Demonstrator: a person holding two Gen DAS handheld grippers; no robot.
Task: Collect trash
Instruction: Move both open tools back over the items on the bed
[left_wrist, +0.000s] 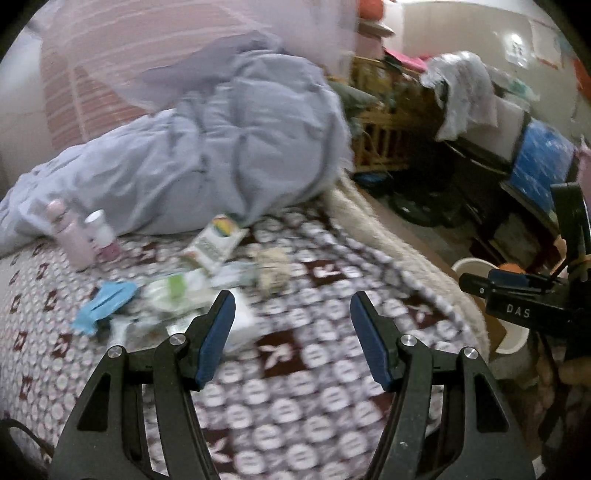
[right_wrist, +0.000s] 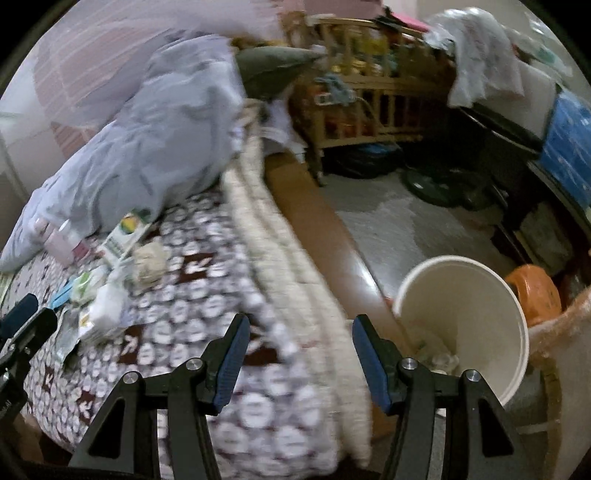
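Both grippers were empty at this moment. The left gripper (left_wrist: 292, 314) had its jaws standing apart with nothing between them, and it hung above the patterned bedspread (left_wrist: 280, 406). The right gripper (right_wrist: 300, 339) was also parted and held nothing; it pointed at the edge of the bed, between the spread and the white bucket (right_wrist: 515, 314) on the floor.

The trash lay in a loose pile on the bed, near the crumpled grey blanket (left_wrist: 221, 147): a blue scrap (left_wrist: 107, 301), a white and green wrapper (left_wrist: 177, 291), a small carton (left_wrist: 214, 243) and a crumpled ball of paper (left_wrist: 273, 269). Two bottles (left_wrist: 85, 236) stood just beside the blanket; I could not tell if they count as trash. Some pale pieces already lay at the bottom of the bucket, though the blur made them hard to name.

I judged that the step in hand was the reach for another piece, with much of the pile not yet collected. The next move called for lowering the left gripper onto one piece at the near side of the pile, closing on that alone, and then carrying it across the bed edge to the bucket. The thin wrappers lay flat, so the fingers would have to come in low.
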